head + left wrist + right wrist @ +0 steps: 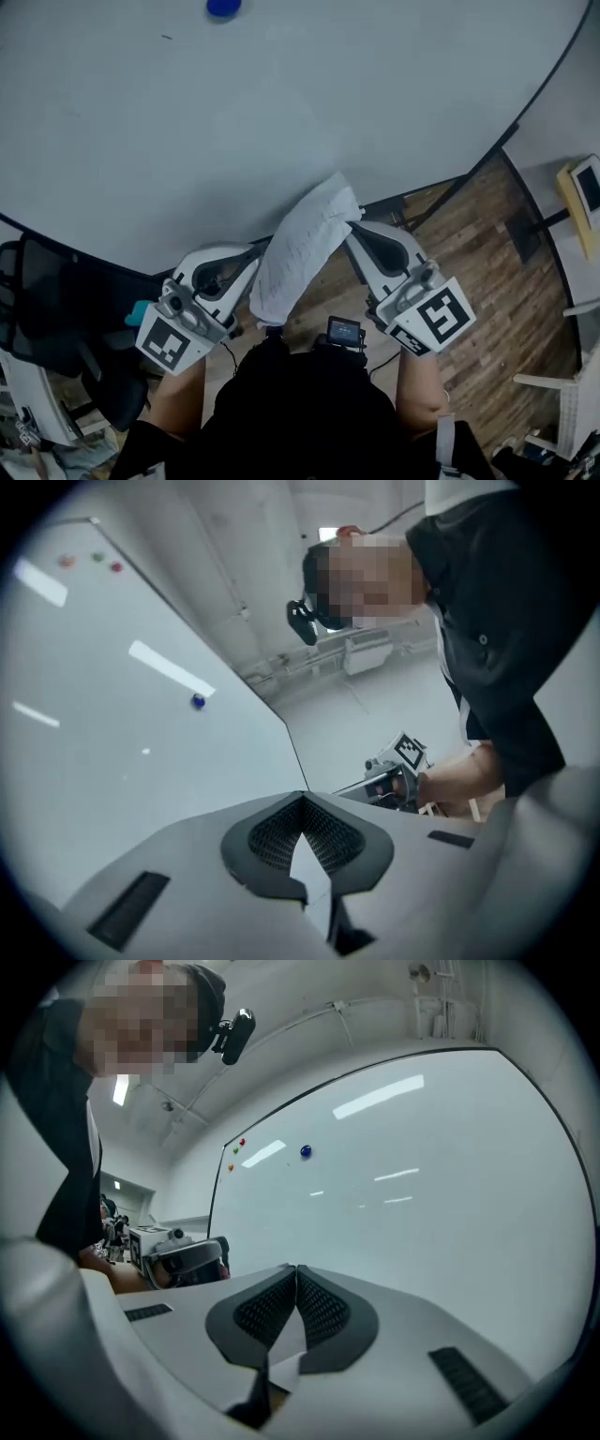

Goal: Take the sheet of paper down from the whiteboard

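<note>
Whiteboard (pixel 281 122) surface lies bare behind the sheet of paper (pixel 302 246), which is off the board and held crumpled, low in front of the person. The left tongs (pixel 260 253) and right tongs (pixel 354 231) are each clamped shut on an opposite edge, probably to keep the loose sheet controlled. A blue magnet (pixel 223 7) sits higher on the board.

White sheet of paper (pixel 302 246), creased, faintly written, slanted, off the whiteboard (pixel 281 112), below its edge
</note>
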`<state>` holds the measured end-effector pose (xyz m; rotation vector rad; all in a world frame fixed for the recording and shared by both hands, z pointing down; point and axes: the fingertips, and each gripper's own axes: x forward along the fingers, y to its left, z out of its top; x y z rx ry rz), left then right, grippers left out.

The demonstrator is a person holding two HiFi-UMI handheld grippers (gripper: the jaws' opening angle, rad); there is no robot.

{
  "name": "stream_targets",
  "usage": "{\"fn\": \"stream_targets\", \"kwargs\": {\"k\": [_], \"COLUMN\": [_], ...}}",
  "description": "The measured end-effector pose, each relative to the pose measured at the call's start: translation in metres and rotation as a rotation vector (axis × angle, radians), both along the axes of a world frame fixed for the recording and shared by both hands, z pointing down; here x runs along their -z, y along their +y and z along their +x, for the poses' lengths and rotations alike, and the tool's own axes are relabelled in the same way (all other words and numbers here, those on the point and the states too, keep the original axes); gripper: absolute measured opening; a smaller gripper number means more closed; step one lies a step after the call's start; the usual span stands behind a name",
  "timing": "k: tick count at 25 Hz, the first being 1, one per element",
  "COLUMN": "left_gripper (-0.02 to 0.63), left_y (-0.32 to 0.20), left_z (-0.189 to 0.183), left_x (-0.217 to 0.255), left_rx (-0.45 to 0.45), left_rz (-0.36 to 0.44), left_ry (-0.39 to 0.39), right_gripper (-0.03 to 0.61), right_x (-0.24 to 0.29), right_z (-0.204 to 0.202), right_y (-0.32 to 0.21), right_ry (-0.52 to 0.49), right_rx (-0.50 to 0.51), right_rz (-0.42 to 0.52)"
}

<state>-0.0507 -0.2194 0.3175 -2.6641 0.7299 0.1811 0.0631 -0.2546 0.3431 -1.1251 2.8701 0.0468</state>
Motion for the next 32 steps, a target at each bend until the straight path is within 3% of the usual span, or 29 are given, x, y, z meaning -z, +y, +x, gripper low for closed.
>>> {"fn": "stream_targets", "kwargs": {"k": [4,7,12,16,21,27,32], "left_gripper": [0.012,0.011,0.011,0.012,0.011,0.011,0.012], "left_y": [-0.001,0.011,0.04,0.048,0.051,0.058,0.063], "left_z": [-0.009,-0.011,0.001,0.009,0.031,0.064,0.073], "left_x": [-0.056,-0.105,-0.173,-0.205,-0.227,-0.223,-0.217], "left_rx": [0.06,0.125,0.125,0.121,0.078,0.005,-0.044], "left_rz": [-0.197,-0.297,-0.453,-0.575,-0.626,-0.598,-0.598], "left_ry": [0.127,0.11,0.029,0.049,0.022,-0.006,0.013], "right_gripper": [0.02,0.02,0.02,0.02,0.02,0.02,0.02], "right_x": [-0.057,-0.102,-0.171,-0.21,-0.233,-0.239,-0.241], "right_z": [0.018,0.031,0.04,0.062,0.079,0.089,0.083], "right_y": [0.024,0.037,0.065,0.072,0.077,0.086,0.094], "right_ry": [0.005,-0.019,0.016,-0.017,0.022,0.019,0.021], "right_rx": [0.011,0.016,0.037,0.034,0.046,0.071,0.091], "right_rz": [-0.1,-0.194,-0.259,-0.296,-0.287,-0.293,-0.291]}}
